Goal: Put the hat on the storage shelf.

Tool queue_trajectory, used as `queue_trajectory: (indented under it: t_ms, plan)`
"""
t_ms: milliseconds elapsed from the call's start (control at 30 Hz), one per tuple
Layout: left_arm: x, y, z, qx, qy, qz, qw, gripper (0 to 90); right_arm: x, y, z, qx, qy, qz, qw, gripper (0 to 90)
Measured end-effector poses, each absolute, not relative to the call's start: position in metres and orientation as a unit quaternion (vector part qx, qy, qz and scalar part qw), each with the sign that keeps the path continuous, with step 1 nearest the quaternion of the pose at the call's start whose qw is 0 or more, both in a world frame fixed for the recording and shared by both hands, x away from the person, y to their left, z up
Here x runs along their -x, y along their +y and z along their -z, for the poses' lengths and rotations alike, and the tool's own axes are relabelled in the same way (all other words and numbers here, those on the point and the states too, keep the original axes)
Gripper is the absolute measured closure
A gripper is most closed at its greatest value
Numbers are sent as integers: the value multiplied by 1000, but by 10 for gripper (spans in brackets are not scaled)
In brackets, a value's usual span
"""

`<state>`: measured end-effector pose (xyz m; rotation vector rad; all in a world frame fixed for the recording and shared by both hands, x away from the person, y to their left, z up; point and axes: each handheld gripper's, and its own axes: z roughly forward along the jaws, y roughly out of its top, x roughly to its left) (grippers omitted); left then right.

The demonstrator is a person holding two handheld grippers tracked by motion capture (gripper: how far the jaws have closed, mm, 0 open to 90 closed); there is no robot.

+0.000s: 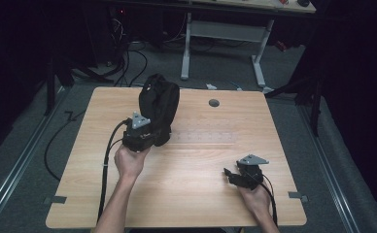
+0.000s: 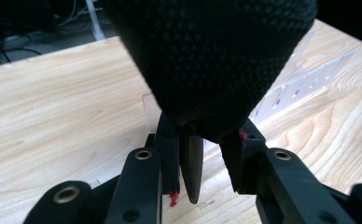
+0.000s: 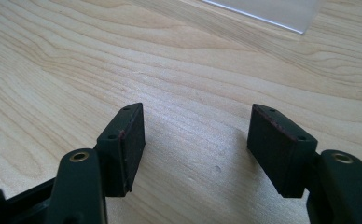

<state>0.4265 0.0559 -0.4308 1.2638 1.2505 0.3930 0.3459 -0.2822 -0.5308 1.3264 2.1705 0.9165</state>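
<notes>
- High view: the left gripper (image 1: 145, 132) holds a black fabric bag (image 1: 158, 104) upright at the left middle of the wooden table (image 1: 196, 194). The bag looks soft and fairly light, sagging slightly, so a grip on its lower edge seems sound. The right gripper (image 1: 232, 174) rests near the table's right front, well apart from the bag.
- Left gripper view: the jaws are pinched on the bag's (image 2: 216, 60) woven bottom fold; a clear perforated strip (image 2: 300, 81) lies behind.
- Right gripper view: the jaws stand wide apart, holding nothing, over bare wood.
</notes>
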Motion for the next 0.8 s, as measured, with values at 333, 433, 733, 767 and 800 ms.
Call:
queue_trajectory:
  t_ms: [333, 433, 733, 767, 800]
  plan:
    - [-429, 60, 433, -538, 551, -152, 619, 573, -346, -282, 531, -480, 783, -331, 216, 369]
    - [-429, 62, 432, -539, 550, -151, 619, 456, -346, -282, 531, -479, 784, -331, 217, 369]
    - [-422, 73, 423, -527, 544, -130, 639, 275, -346, -282, 531, -479, 784, -331, 217, 369]
    - [-422, 73, 422, -526, 544, -129, 641, 269, -346, -282, 531, -479, 784, -331, 217, 368]
    - [-420, 75, 421, -525, 543, -128, 643, 265, -346, -282, 531, -479, 784, -331, 217, 368]
